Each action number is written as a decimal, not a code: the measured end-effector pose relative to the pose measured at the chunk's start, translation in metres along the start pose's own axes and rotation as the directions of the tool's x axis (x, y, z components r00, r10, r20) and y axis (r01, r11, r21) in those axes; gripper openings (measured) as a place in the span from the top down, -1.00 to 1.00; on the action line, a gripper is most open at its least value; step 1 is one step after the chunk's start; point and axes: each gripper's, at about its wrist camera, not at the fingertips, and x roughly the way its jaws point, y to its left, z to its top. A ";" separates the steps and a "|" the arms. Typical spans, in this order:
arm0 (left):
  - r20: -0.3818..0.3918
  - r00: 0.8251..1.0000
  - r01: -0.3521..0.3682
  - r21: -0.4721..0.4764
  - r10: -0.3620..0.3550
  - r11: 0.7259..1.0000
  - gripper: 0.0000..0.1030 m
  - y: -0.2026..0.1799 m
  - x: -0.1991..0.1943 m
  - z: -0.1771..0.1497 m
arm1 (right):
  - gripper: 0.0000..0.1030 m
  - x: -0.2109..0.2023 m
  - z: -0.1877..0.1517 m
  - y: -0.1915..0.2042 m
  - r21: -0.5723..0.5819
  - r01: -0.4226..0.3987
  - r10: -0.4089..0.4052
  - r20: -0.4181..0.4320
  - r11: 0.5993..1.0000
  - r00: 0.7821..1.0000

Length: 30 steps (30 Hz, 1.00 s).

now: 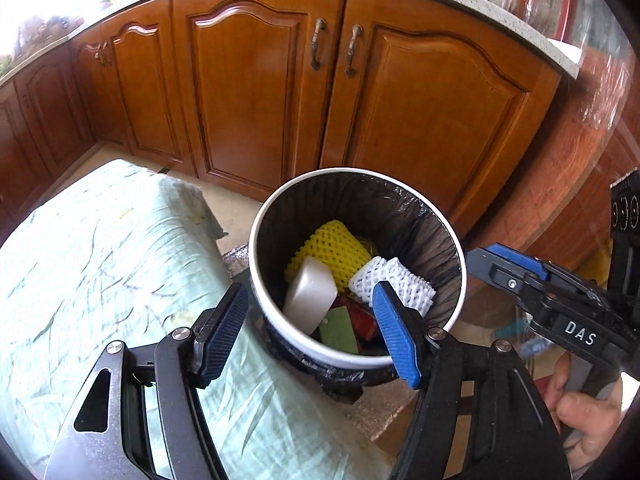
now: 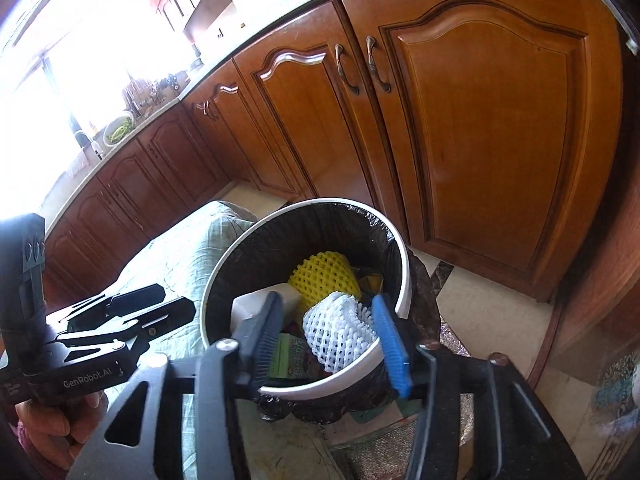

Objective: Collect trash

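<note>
A round white bin point(image 1: 356, 354) with a black bag point(image 1: 360, 204) inside is sitting on the floor in front of brown wooden cupboards point(image 1: 256, 92). Trash is lying in the bin: a yellow foam net point(image 1: 334, 248) near the back, a white foam net point(image 1: 394, 280) on the right, a white block point(image 1: 310, 294) on the left, and some green and red wrappers point(image 1: 348, 326) underneath. The white foam net is resting on the other trash, loose, with nothing pressing on it.

The left gripper point(image 1: 310, 334) is hanging over the near edge of the bin. Its two blue fingers point(image 1: 394, 336) are standing apart, and nothing is between them but the bin below. One finger is sitting outside the rim on the left, the other over the inside.

The right gripper point(image 2: 330, 342) is also pointing down into the bin. Its fingers point(image 2: 390, 344) are standing apart too, and the white foam net point(image 2: 342, 332) is showing in the gap between them, but the fingers are not squeezing it.

A pale green cloth point(image 1: 92, 264) is lying over something soft just beside the bin on the left. A hand point(image 1: 588, 404) is holding the right gripper's handle.
</note>
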 end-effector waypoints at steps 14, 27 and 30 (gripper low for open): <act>0.164 0.985 -0.026 -0.177 0.056 0.984 -0.55 0.050 -0.087 -0.099 | -0.88 -0.055 -0.070 0.053 0.015 -0.059 0.055 0.175 0.998 0.983; 0.390 0.898 -0.120 -0.228 0.203 0.966 -0.92 0.084 -0.165 -0.162 | -1.00 -0.107 -0.122 0.111 -0.033 -0.010 0.021 0.368 0.999 0.930; 0.428 0.867 -0.169 -0.227 0.254 0.959 -1.00 0.086 -0.181 -0.168 | -1.00 -0.123 -0.126 0.130 -0.098 0.045 0.001 0.430 0.994 0.903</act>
